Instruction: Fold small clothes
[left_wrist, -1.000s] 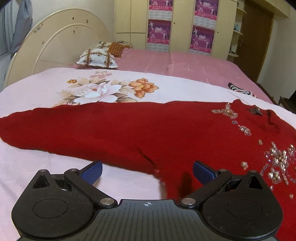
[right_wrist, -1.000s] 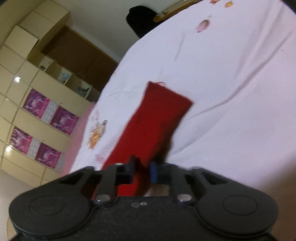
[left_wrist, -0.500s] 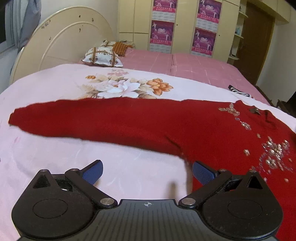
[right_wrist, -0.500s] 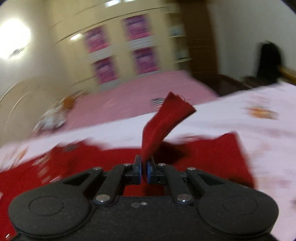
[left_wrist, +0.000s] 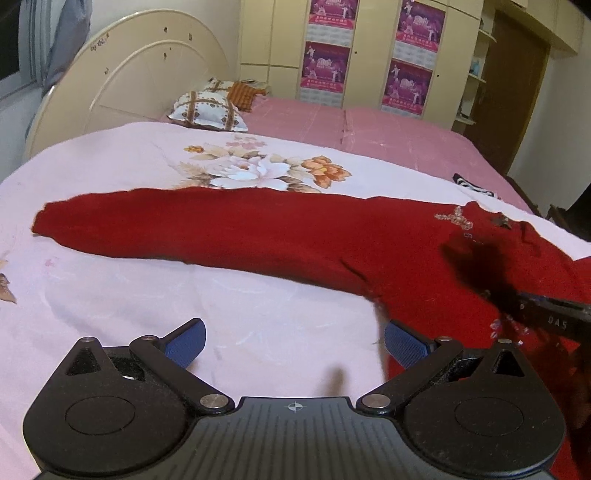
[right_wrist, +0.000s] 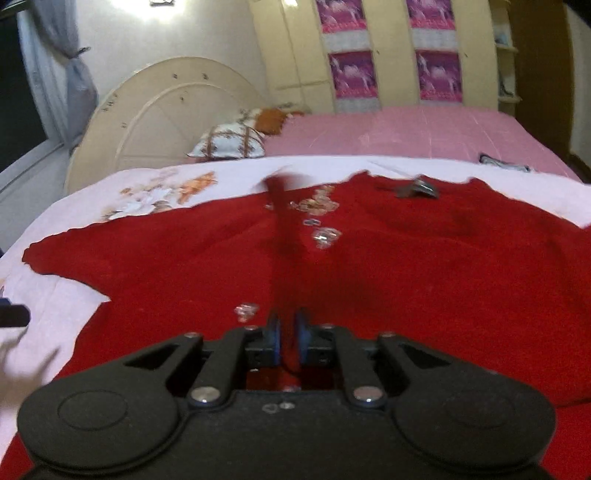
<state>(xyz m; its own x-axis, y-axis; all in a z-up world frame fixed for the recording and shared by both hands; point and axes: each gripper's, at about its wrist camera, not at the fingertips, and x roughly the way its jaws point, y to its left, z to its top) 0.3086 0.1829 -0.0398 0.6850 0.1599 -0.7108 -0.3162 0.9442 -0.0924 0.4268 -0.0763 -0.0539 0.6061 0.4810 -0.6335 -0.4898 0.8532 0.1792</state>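
The right gripper (right_wrist: 287, 334) seemingly pinches the red sweater's (left_wrist: 258, 229) blurred sleeve (right_wrist: 282, 221); the left gripper (left_wrist: 293, 341) hovers with jaws spread.

The red sweater (left_wrist: 295, 236) is cut off at the right edge of the left wrist view. The sleeve (right_wrist: 284, 236) pinched in the right gripper (right_wrist: 287, 341) is smeared by motion blur; its end cannot be made out. The beadwork (right_wrist: 317, 218) is blurred too.
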